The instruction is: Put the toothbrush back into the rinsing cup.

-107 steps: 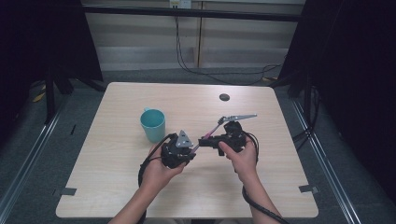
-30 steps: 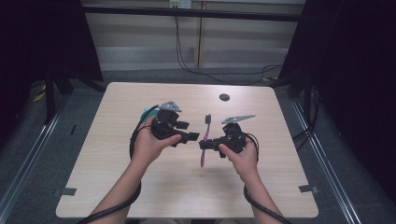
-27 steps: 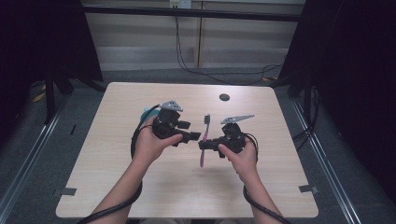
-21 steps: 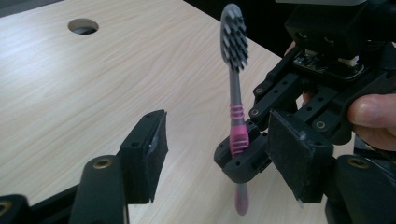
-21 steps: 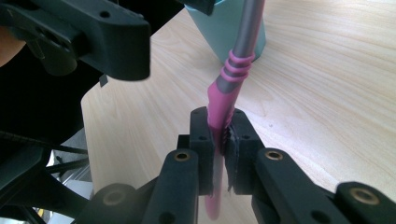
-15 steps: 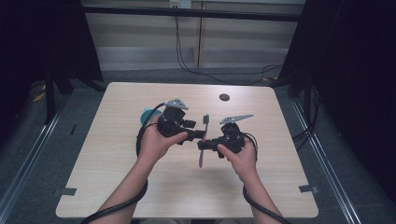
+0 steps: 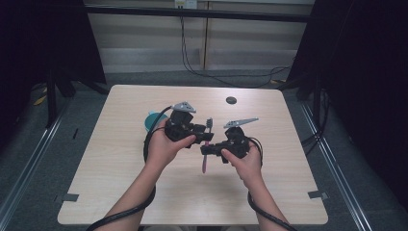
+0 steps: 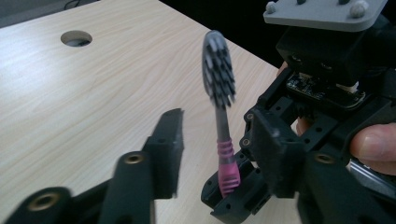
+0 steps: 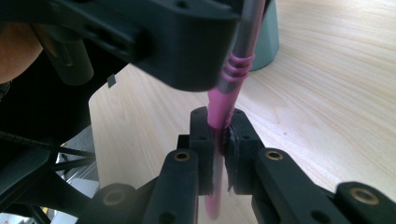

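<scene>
A toothbrush [image 7: 204,162] with a pink handle and a grey bristled head [image 8: 218,79] stands nearly upright above the table. My right gripper [image 7: 207,150] is shut on the pink handle [image 9: 218,107], seen close up in the right gripper view [image 9: 219,140]. My left gripper [image 7: 204,137] comes in from the left, open. Its two jaws stand on either side of the brush's neck in the left gripper view [image 8: 217,133], without touching it. A teal cup [image 7: 150,123] stands behind the left hand, partly hidden.
The light wooden table [image 7: 120,192] has a round dark hole [image 7: 231,100] near its far edge, also in the left gripper view [image 8: 76,38]. The cup [image 9: 267,42] stands beyond the brush in the right gripper view. Black cables trail from both grippers toward the table's front edge.
The left gripper has moved right from beside the cup, so its open jaws now straddle the brush's neck. The right gripper has kept the toothbrush shut in its jaws, almost still.
</scene>
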Tool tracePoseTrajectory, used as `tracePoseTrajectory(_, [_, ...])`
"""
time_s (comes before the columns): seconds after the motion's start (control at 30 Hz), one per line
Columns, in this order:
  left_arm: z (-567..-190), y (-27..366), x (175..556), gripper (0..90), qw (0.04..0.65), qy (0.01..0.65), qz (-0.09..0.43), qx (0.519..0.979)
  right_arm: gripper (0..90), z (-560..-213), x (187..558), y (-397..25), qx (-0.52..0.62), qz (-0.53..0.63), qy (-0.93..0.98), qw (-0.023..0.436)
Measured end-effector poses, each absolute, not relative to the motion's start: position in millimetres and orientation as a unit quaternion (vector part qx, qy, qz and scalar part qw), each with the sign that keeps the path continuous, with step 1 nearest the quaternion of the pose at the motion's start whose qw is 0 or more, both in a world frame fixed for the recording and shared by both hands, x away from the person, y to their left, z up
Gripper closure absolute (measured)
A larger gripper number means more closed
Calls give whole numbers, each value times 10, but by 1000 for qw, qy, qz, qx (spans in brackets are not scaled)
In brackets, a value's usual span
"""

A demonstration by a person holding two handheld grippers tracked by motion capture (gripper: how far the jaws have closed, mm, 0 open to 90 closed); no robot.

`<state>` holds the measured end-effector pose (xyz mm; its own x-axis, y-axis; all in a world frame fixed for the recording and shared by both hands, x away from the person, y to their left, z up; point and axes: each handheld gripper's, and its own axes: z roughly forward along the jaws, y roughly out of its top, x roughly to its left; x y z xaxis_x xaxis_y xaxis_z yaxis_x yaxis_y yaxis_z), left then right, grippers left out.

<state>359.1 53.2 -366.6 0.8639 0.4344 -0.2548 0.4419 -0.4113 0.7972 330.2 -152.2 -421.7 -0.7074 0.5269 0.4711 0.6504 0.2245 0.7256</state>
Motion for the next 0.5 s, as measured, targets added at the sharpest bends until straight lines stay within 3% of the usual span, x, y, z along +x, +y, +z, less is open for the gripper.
tracePoseTrajectory(0.2, [-3686,539,3586,702,480,264,-3,837,833,-4219,3303,-1486,-375,-498,-779,65])
tracePoseTrajectory(0.5, [-3693,554,3585,785,484,281,-32,828,832,-4232,3300,-1464,-375,-498,-780,63])
